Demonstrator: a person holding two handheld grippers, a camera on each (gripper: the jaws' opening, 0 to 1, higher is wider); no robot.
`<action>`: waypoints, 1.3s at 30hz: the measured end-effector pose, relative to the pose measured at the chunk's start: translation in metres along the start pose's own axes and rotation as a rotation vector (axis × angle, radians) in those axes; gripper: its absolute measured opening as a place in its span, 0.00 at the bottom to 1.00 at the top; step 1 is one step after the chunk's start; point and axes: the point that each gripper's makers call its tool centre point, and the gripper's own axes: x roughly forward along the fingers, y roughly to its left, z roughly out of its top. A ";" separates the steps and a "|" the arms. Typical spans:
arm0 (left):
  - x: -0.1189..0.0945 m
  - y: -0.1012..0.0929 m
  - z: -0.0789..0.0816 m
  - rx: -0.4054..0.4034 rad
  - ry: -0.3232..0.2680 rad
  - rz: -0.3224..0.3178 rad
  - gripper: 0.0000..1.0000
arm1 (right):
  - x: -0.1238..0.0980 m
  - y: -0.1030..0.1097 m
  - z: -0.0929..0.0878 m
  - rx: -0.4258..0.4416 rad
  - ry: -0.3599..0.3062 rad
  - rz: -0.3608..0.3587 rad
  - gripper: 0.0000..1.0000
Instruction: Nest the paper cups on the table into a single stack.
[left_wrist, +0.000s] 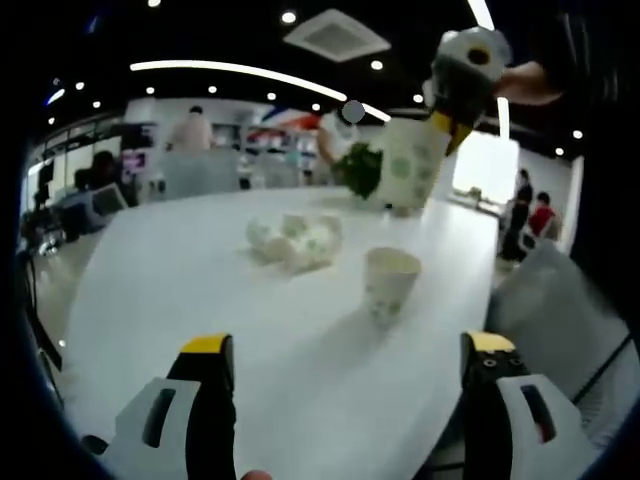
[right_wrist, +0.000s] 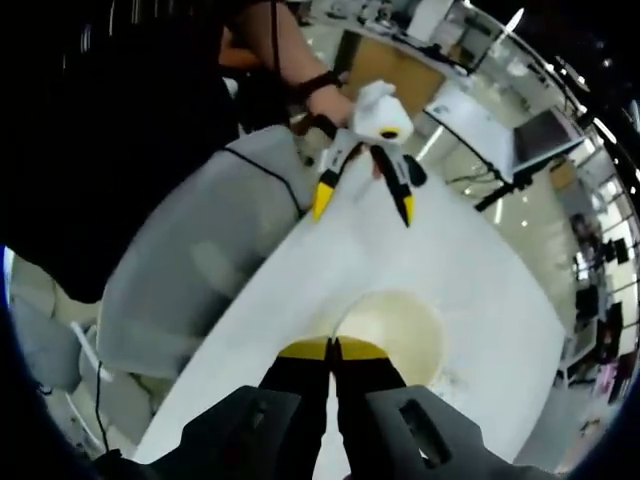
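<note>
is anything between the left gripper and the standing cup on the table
Nothing visible. The left gripper is open and points at the upright cup across bare table. The tipped cups lie farther back and to its left, off the path. The right gripper holds another cup aloft beyond.

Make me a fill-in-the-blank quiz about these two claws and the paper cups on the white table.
1. The right claw holds one cup ____ the table.
2. The left claw has its jaws ____.
3. One cup stands ____ near the table's edge.
4. Other cups lie on their ____ mid-table.

Missing words: above; open; upright; sides
</note>
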 end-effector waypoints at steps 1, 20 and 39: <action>0.000 0.000 0.000 0.000 0.000 -0.001 0.92 | 0.001 0.000 0.000 0.001 0.000 0.001 0.00; -0.003 0.000 -0.004 -0.008 0.003 0.007 0.92 | 0.030 0.007 -0.018 0.049 0.005 0.025 0.00; -0.004 0.004 -0.012 -0.016 0.011 0.009 0.92 | 0.056 0.010 -0.028 0.085 0.003 0.050 0.00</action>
